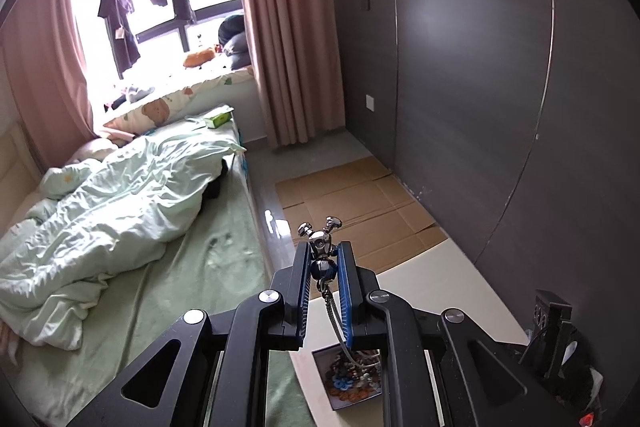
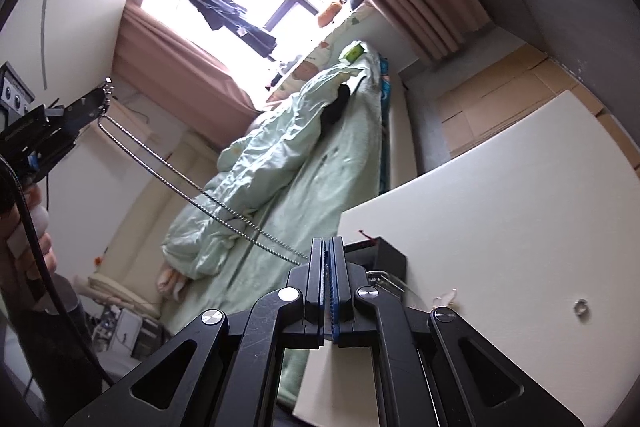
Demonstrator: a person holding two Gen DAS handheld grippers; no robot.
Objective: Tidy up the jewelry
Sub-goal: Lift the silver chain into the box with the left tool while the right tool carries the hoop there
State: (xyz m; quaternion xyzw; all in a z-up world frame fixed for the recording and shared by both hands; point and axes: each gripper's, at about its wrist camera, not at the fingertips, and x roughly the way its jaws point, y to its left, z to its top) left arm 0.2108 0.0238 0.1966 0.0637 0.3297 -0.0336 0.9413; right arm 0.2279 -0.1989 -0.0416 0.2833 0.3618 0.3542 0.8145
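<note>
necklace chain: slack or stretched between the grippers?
Stretched. The chain runs nearly straight from the left gripper, which clamps the pendant, to the shut right gripper.

**Black tools with blue pads and silver screws**

Each tool is built of matte black angular links with triangular cut-outs, joined by round silver screws. The left tool (image 1: 325,259) is fitted with ribbed blue pads on the inner faces of its fingers (image 1: 346,291); the same blue is seen on the right tool (image 2: 329,247). A bare-skinned hand (image 2: 28,247) and a black braided cable (image 2: 48,267) are seen in the right wrist view.
</note>
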